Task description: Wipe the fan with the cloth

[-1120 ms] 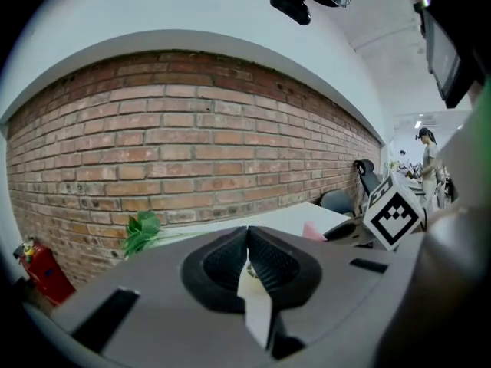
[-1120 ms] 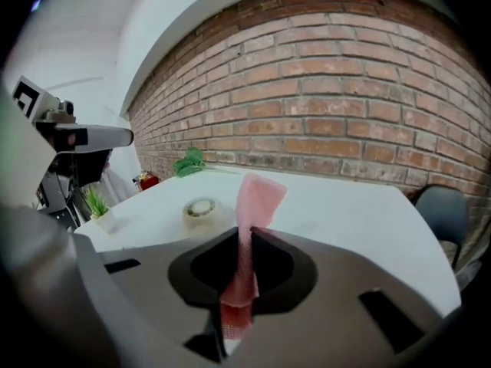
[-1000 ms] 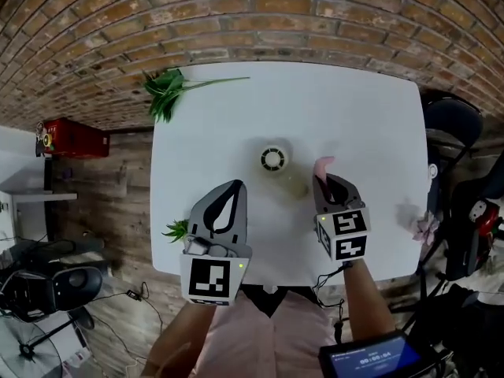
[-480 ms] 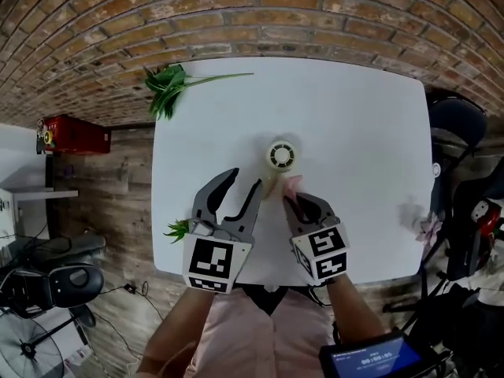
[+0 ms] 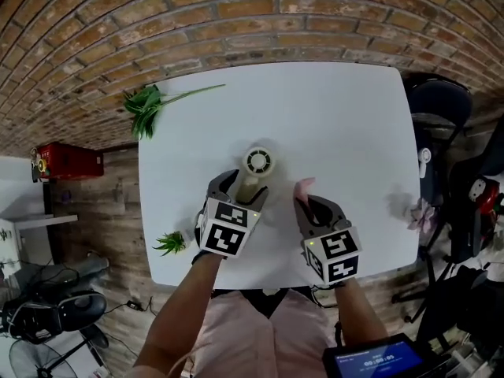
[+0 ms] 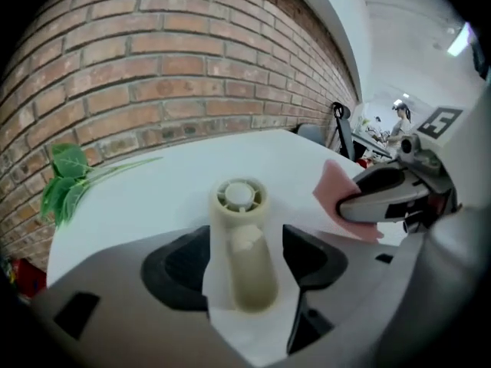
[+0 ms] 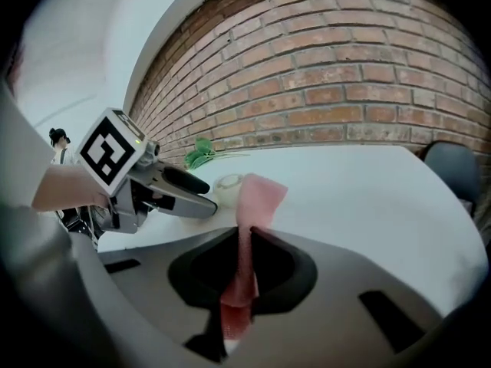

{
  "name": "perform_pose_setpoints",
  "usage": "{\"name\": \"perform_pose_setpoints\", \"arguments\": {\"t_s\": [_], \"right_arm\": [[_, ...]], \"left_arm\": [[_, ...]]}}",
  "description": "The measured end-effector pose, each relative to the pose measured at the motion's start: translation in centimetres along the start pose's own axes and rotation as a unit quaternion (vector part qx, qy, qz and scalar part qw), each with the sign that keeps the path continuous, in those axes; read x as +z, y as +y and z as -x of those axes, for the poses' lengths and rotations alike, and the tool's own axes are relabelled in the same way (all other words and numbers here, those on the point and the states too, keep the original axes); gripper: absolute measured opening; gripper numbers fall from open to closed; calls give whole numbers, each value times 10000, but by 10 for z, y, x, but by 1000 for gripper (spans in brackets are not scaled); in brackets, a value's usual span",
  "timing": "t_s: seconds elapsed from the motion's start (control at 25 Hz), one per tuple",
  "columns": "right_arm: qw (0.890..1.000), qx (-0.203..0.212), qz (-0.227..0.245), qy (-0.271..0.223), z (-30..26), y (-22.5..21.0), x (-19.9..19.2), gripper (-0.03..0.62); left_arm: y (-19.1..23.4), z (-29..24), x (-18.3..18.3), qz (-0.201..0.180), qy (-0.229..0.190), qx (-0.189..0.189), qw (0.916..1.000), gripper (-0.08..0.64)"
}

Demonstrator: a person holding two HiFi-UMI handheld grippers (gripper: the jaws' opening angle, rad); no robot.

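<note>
A small cream hand-held fan [image 5: 257, 162] lies on the white table [image 5: 339, 116], its round head toward the brick wall. My left gripper [image 5: 240, 187] is low over it with its jaws opening. The fan's handle [image 6: 244, 267] lies between the pads, with a thin gap on each side. My right gripper [image 5: 315, 207] is shut on a pink cloth [image 5: 303, 187], just right of the fan and apart from it. The cloth [image 7: 257, 194] stands up out of the shut jaws in the right gripper view, with the fan [image 7: 228, 186] and left gripper [image 7: 196, 198] behind it.
A green leafy sprig [image 5: 146, 105] lies at the table's far left corner, and a small green tuft [image 5: 171, 242] at its near left edge. A dark chair [image 5: 441, 116] stands to the right. A brick wall runs behind the table.
My left gripper has gone from shut to open and dropped forward, so its jaws now straddle the fan's handle. My right gripper swung left toward the fan with the cloth, then eased back right.
</note>
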State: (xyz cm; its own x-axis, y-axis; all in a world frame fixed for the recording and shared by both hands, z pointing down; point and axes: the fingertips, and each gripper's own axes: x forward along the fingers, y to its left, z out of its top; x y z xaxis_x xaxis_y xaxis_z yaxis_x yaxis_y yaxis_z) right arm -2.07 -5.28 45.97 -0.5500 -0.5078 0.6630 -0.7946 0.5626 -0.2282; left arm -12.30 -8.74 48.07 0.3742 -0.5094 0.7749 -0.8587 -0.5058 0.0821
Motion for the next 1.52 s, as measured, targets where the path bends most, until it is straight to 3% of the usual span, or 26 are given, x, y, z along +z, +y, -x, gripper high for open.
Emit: {"name": "perform_pose_setpoints", "arguments": {"t_s": [0.28,0.56,0.76,0.92,1.04,1.24,1.4,1.52], "right_arm": [[9999,-93,-84,-26,6,-10,-2,38],[9999,-59,-72,-45,7,-11,1,38],[10000,-12,22,-28,7,-7,2,38],[9997,147,169,6,8,-1,1,37],[9975,641,253,168,6,16,-6,37],[9822,1797,101,539,-9,64,-24,35],[9749,2135,-58,631,-28,84,-24,33],[9734,2153,-258,738,-39,87,-18,32]], "left_arm": [[2,-16,-14,-12,651,-208,9977,266],[-5,-12,-17,66,874,-399,9954,241],[-3,-14,-22,-470,1077,-397,9923,209],[-5,-13,-24,-931,1293,-674,9849,199],[-5,-14,-27,-1397,1626,-967,9720,198],[-5,-14,-31,-2303,2246,-1392,9366,198],[-2,-11,-32,-2830,2570,-1586,9103,198],[-1,-10,-33,-3029,2701,-1637,8992,198]]}}
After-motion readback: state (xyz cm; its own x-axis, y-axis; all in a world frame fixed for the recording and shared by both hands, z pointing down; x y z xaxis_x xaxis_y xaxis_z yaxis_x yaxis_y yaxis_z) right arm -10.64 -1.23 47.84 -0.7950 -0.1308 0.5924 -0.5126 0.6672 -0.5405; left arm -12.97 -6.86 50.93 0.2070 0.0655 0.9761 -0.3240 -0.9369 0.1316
